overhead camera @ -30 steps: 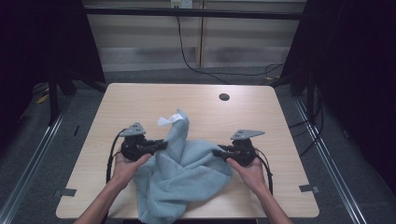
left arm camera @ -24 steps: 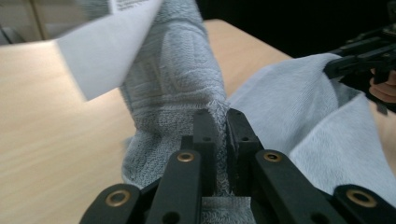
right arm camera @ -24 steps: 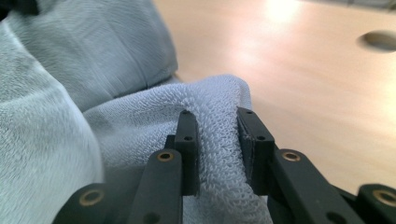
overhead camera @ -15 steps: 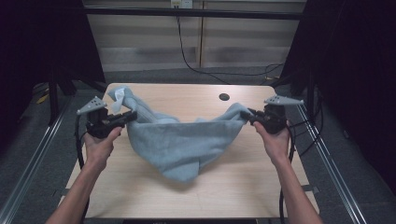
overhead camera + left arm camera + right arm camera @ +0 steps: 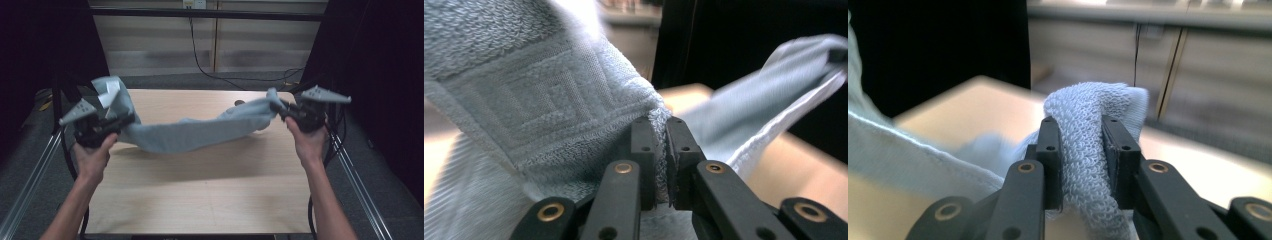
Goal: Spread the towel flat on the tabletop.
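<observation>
So from where I'm standing, the pickup part looks done: the light blue towel (image 5: 195,132) is up off the wooden table (image 5: 200,190) and strung between the two grippers, sagging in the middle over the far half of the tabletop, and I can't quite tell whether the lowest bit touches the wood. The left gripper (image 5: 125,120) is pinching one end near the table's far left corner, with a loose flap of towel poking up above it; in the left gripper view the jaws are pressed nearly together on the edge of the patterned border band (image 5: 554,100). The right gripper (image 5: 276,109) has the other end near the far right corner, and in the right gripper view a fat wad of terry (image 5: 1083,150) is squeezed between its jaws, so that side grabbed a bunch rather than a clean corner. My guess is what's left is the real work: it's a twisted rope right now, not a flat sheet, so it needs shaking out or laying down and smoothing before any folding can happen. Pose-wise, both forearms are spread wide, hands raised above the table, with the left hand (image 5: 92,155) a bit nearer the person than the right hand (image 5: 307,142), grippers pointing inward at each other.
</observation>
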Demonstrator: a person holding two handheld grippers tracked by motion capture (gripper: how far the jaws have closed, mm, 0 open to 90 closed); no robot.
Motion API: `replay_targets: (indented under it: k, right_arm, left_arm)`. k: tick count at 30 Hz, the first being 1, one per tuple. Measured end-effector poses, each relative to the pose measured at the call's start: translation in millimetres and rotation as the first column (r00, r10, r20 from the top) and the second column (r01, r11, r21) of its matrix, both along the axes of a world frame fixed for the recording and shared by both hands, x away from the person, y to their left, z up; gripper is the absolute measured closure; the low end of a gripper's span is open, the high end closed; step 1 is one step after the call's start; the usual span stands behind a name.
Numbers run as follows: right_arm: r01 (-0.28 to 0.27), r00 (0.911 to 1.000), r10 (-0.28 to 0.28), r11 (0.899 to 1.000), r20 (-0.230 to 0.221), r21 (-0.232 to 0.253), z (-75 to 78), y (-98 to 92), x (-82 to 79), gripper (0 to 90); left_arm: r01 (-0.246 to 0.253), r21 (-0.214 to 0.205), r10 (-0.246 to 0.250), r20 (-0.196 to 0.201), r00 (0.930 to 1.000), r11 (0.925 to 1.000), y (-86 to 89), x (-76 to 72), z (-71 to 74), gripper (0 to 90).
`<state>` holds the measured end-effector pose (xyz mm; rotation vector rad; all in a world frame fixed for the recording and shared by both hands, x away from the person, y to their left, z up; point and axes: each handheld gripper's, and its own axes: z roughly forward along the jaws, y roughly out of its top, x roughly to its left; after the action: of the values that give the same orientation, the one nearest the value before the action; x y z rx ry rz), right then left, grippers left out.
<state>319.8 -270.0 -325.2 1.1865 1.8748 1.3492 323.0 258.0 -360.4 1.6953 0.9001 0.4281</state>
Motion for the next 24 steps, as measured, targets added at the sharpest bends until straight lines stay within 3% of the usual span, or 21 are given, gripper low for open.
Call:
replay_targets:
  k: [2, 5, 9, 12, 14, 17, 20, 22, 24]
  right_arm:
    - [-0.003, 0.9985, 0.001, 0.999, -0.055, -0.034, -28.9, -3.9, -18.5, 73.3]
    - [0.0, 0.9905, -0.003, 1.0, -0.137, -0.02, -69.3, -13.6, -43.9, 72.0]
    - [0.008, 0.9758, -0.007, 1.0, -0.219, 0.006, -101.3, -23.4, -73.2, 65.8]
    - [0.022, 0.9717, -0.025, 1.0, -0.235, -0.016, -106.3, -25.4, -89.7, 60.2]
    - [0.046, 0.9781, -0.047, 0.999, -0.202, -0.014, -102.2, -28.0, -99.0, 56.7]
    - [0.11, 0.98, -0.108, 0.994, -0.167, 0.004, -92.7, -35.4, -105.2, 52.8]
    - [0.094, 0.9791, -0.091, 0.996, -0.182, 0.003, -95.1, -37.5, -97.6, 52.2]
    - [0.069, 0.9723, -0.069, 0.998, -0.223, -0.007, -104.9, -34.6, -87.6, 52.0]
    - [0.062, 0.9634, -0.062, 0.998, -0.261, -0.009, -118.3, -32.5, -77.7, 51.6]
  left_arm:
    - [0.019, 0.013, -0.018, -0.071, 0.9973, 0.9997, -1.0, -10.9, -27.4, 84.4]
    - [0.019, 0.006, -0.018, -0.16, 0.987, 0.9998, 0.9, -26.2, -60.1, 84.0]
    - [0.068, 0.037, -0.058, -0.225, 0.9726, 0.997, -0.6, -48.1, -83.1, 81.3]
    - [0.095, 0.035, -0.086, -0.211, 0.9738, 0.9949, 0.5, -60.6, -80.3, 75.6]
    - [0.096, 0.019, -0.09, -0.198, 0.9761, 0.9952, 2.6, -66.0, -75.1, 73.3]
    - [0.109, 0.022, -0.105, -0.16, 0.9815, 0.9938, 3.5, -68.5, -67.4, 70.2]
    - [0.115, 0.021, -0.11, -0.15, 0.9825, 0.9932, 2.0, -62.4, -62.7, 66.7]
    - [0.121, 0.016, -0.117, -0.149, 0.9819, 0.9925, -0.4, -59.0, -62.6, 65.7]
    - [0.134, 0.033, -0.127, -0.169, 0.9774, 0.9904, -10.8, -44.2, -66.0, 64.2]
